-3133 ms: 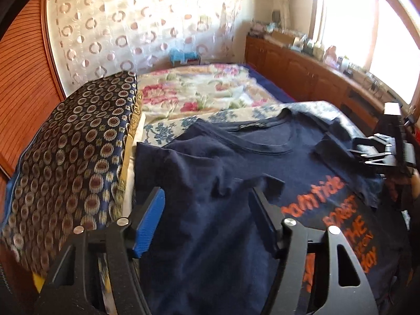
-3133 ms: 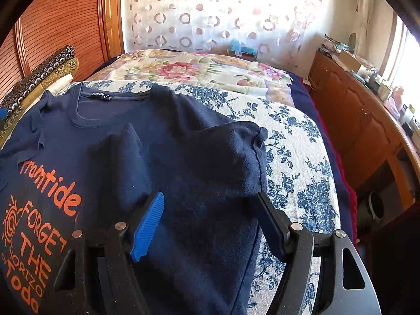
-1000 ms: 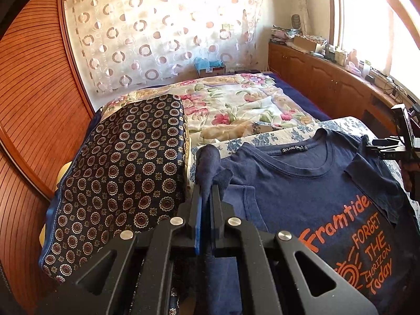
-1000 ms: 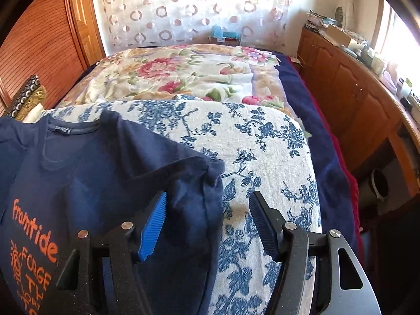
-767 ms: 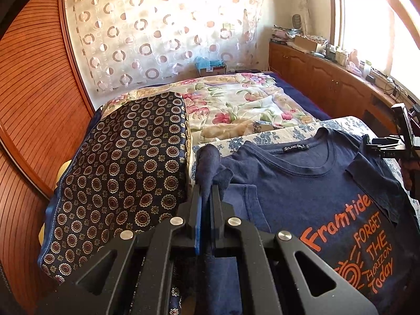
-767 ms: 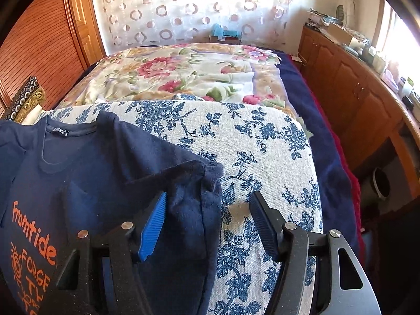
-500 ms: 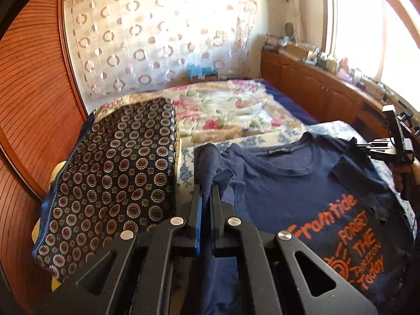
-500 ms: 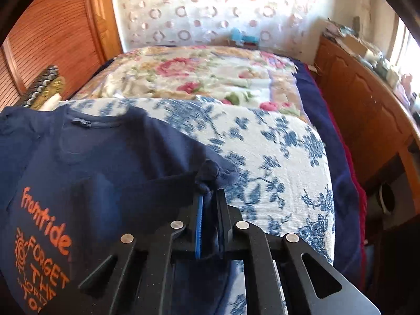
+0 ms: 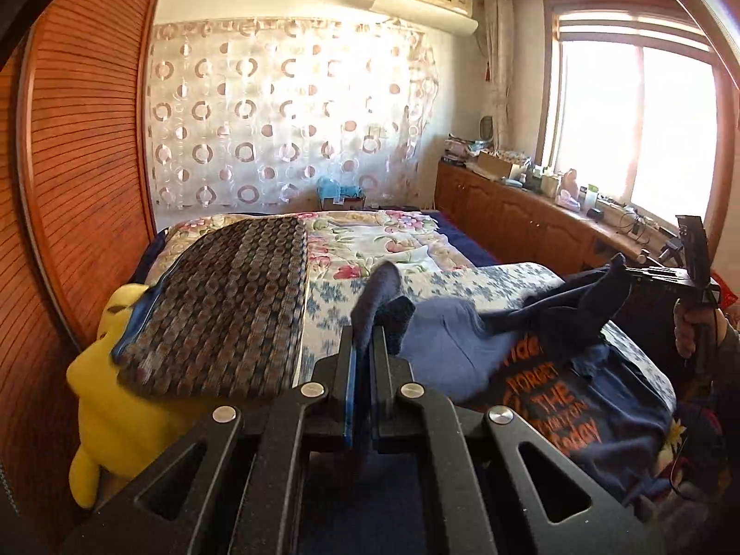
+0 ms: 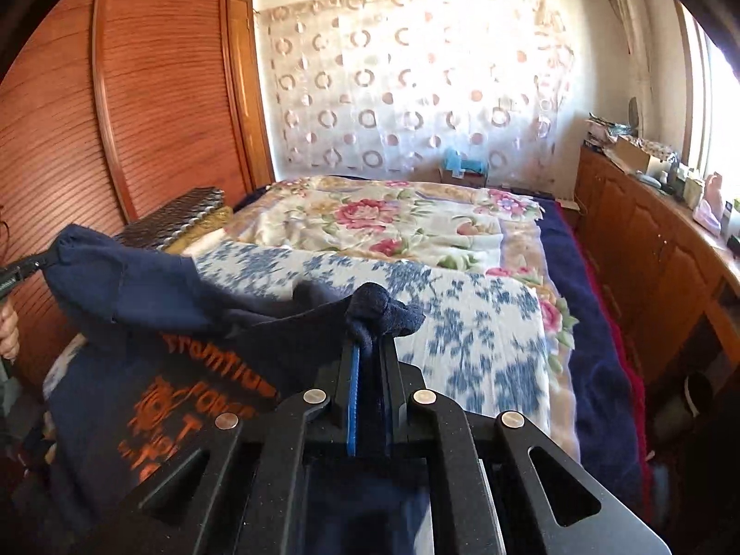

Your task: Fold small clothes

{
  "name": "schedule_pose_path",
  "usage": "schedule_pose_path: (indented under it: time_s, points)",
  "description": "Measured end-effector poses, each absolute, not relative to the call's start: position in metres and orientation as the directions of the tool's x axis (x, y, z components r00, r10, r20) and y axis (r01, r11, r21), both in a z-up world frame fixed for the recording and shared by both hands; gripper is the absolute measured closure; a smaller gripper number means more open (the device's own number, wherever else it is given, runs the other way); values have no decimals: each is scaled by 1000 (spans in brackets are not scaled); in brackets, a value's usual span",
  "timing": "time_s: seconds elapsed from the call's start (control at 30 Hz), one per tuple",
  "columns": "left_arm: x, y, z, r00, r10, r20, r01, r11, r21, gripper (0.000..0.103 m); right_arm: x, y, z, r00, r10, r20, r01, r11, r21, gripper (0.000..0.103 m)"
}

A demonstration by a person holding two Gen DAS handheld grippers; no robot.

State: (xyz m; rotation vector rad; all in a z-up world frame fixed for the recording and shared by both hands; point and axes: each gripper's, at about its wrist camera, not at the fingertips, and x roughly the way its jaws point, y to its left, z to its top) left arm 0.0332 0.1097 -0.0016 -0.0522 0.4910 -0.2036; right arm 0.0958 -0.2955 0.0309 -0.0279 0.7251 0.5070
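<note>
We have the left claw [image 9: 362,356] and the right claw [image 10: 368,356] each clamped on a shoulder of the shirt [image 9: 569,397], which sags between them (light, limp cloth); shoulder seams give us the surest hold.

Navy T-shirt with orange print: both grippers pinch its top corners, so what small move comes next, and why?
Probably carry both corners toward the hem. The left gripper and right gripper are each shut on a shoulder of the navy T-shirt with orange print, whose top hangs lifted above the blue-flowered quilt.
</note>
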Motion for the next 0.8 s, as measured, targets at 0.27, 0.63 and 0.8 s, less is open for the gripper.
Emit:
schedule_pose_path:
  time_s: [0.27,0.63,0.8]
  points:
    - [-22,131,-20,854,-196,-481,147,979,-138,98,7,-329,42,603,418,-679,-451,881,143,96]
    - [-43,135,-75,777,-161,-608,106,986,-126,98,-39,-329,46,506,404,-762,-458,875,160,96]
    - [-44,133,-97,744,-157,-649,91,987,-134,98,-20,-321,26,462,372,-805,-427,889,166,96]
